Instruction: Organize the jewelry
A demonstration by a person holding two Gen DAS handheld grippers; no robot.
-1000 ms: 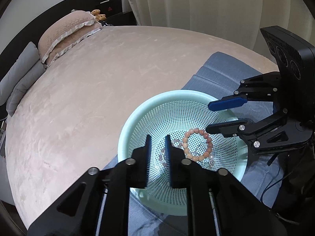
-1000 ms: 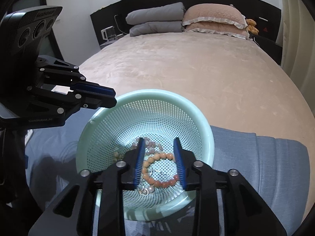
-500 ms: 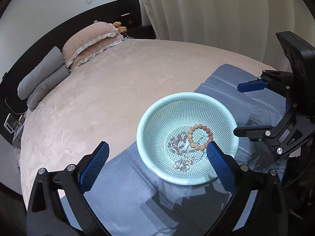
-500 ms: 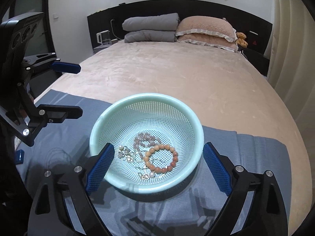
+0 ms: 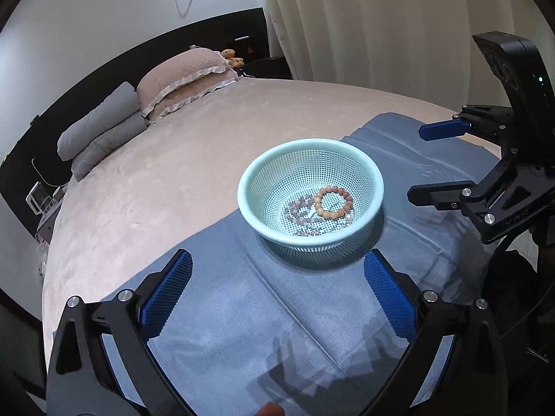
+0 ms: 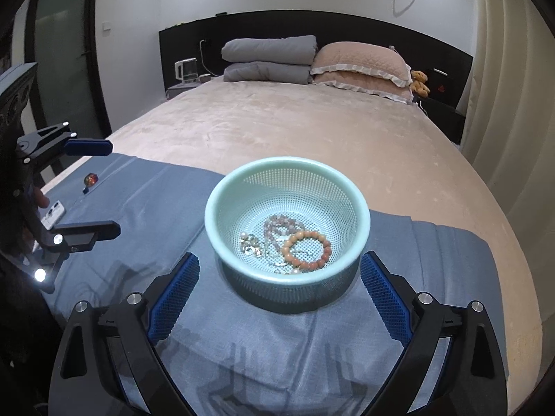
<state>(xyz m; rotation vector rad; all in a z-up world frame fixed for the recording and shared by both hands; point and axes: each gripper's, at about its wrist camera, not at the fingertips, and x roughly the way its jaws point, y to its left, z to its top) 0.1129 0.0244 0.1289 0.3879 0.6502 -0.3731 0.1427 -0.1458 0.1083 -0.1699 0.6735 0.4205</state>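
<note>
Mint basket (image 5: pixel 376 187) on blue cloth (image 5: pixel 263 312) — beaded bracelet (image 5: pixel 333 202) inside

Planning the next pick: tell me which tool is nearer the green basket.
Right. The right tool, jaws opening with nothing between, is just short of the green basket; the left tool sits farther back.

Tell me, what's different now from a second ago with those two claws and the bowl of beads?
Both grippers have pulled back out of the mint basket. The left gripper now stands wide open and empty; the right gripper is nearly there, its jaws opening with nothing between them. The orange bead bracelet and the other jewelry stayed in the basket, which stayed on the blue cloth.
</note>
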